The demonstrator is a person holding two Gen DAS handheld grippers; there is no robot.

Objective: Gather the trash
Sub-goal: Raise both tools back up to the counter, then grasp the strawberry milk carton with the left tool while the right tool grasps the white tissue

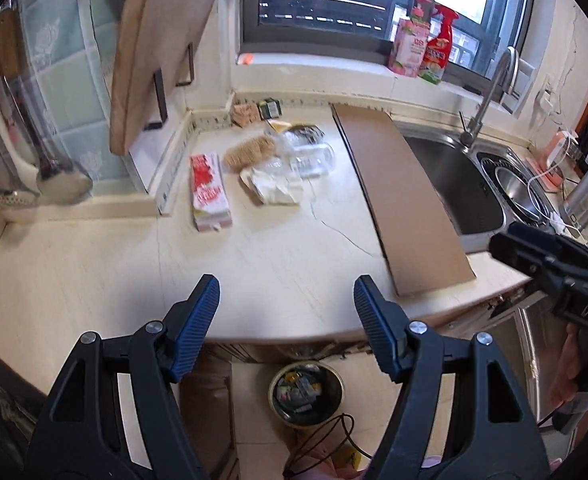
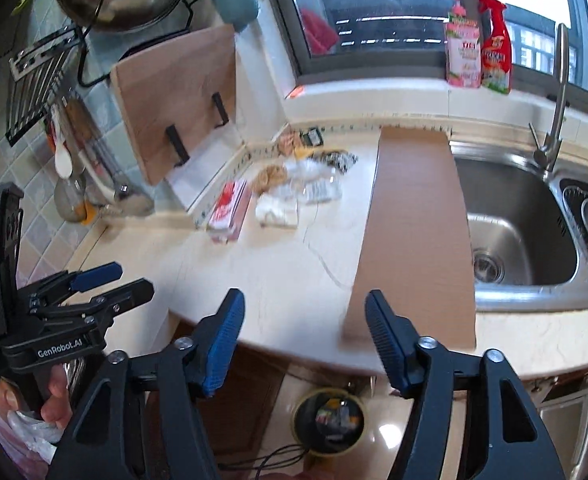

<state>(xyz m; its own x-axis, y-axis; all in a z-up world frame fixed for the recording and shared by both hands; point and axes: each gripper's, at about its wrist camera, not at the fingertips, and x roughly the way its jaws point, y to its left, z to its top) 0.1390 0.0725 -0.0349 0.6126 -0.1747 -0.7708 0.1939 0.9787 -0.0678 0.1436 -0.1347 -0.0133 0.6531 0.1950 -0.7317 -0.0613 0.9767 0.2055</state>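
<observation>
Trash lies at the back of the pale counter (image 1: 278, 264): a red-and-white carton (image 1: 209, 191), crumpled white paper (image 1: 272, 186), a clear plastic bottle (image 1: 309, 156), a tan scrubby wad (image 1: 250, 151) and small wrappers (image 1: 254, 112). The same carton (image 2: 230, 208) and white paper (image 2: 276, 210) show in the right wrist view. A round bin (image 1: 305, 394) with trash inside stands on the floor below the counter edge. My left gripper (image 1: 286, 300) hangs open above the counter's front edge, nothing between its blue pads. My right gripper (image 2: 305, 312) is open too, empty, over the edge above the bin (image 2: 329, 418).
A long brown board (image 1: 401, 196) lies across the counter beside the steel sink (image 1: 457, 184) with its faucet (image 1: 489, 92). A wooden cutting board (image 1: 162, 44) leans on a stand at the left. Spray bottles (image 1: 439, 44) stand on the windowsill. A cable (image 1: 325, 440) lies on the floor.
</observation>
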